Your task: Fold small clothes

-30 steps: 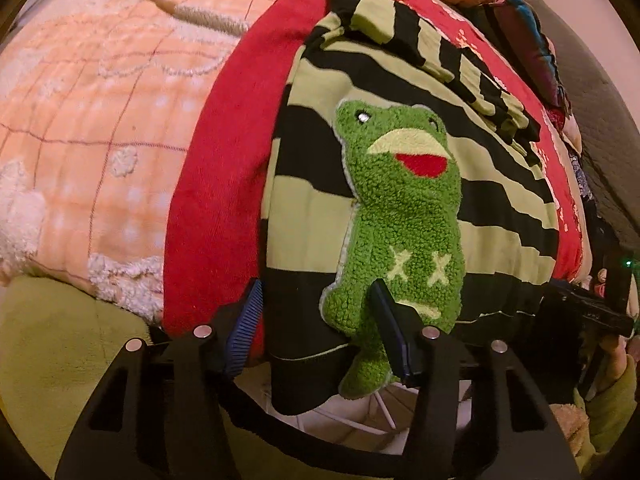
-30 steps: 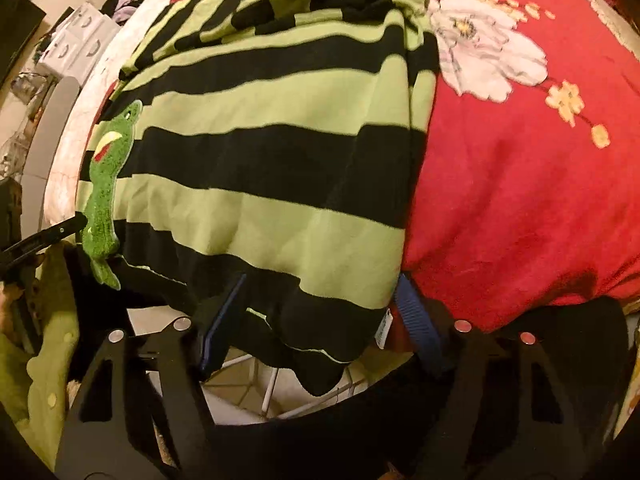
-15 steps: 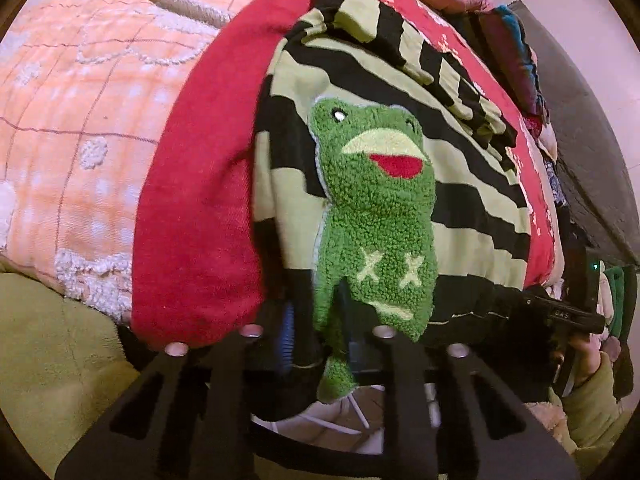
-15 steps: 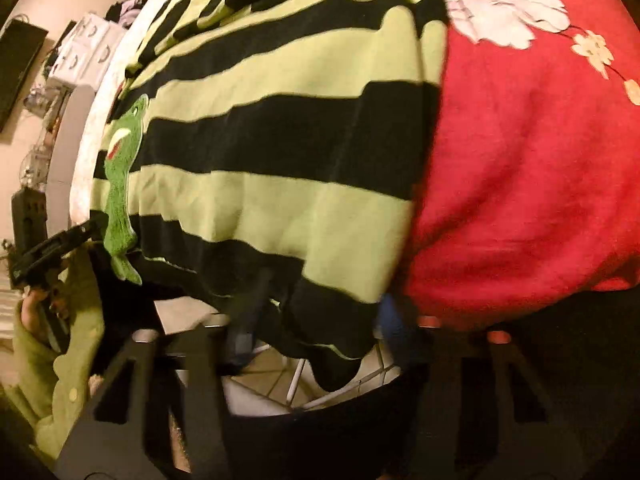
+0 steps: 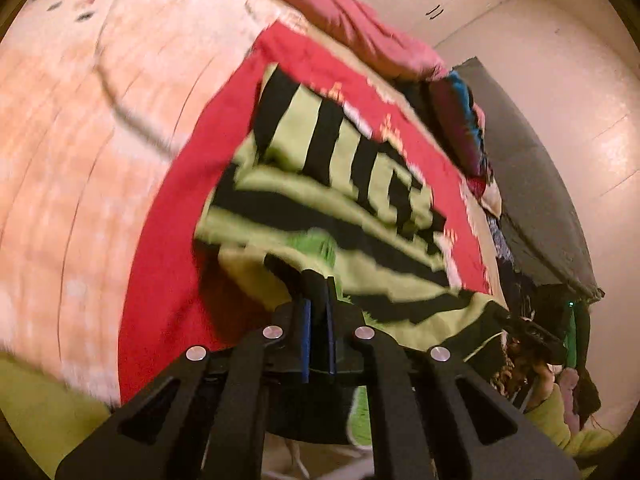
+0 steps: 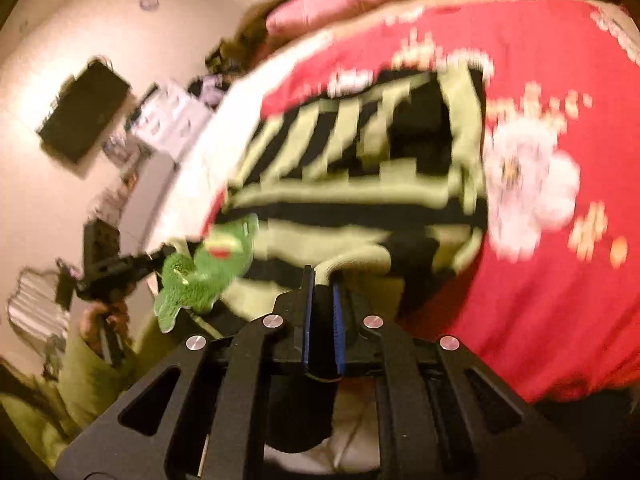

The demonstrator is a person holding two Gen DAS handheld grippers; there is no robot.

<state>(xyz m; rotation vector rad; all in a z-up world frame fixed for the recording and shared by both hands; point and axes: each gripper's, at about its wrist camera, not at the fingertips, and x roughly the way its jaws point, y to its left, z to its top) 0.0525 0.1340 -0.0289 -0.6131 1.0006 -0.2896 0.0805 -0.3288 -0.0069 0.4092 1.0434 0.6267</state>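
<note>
Sweater (image 5: 320, 216), striped black and lime green, lies on a red blanket (image 5: 168, 280) spread over a bed. We hold its near hem in both grippers, lifted off the blanket. In our left wrist view, the left gripper (image 5: 317, 288) is clenched on the hem at 6 o'clock, with the body of the sweater stretching away toward 12 o'clock and a folded sleeve lying across the far end toward 2 o'clock. In our right wrist view, the right gripper (image 6: 323, 280) is clenched on a bunched fold of the same hem at 6 o'clock. A fuzzy green frog patch (image 6: 208, 272) on the sweater hangs at 9 o'clock of that gripper. The sweater's long axis runs from our grippers up toward its collar end at 12 o'clock. White flowers (image 6: 528, 196) printed on the blanket sit at 3 o'clock. A peach quilt (image 5: 80, 160) lies at 9 o'clock of the sweater in the left view. Both views are blurred.
</note>
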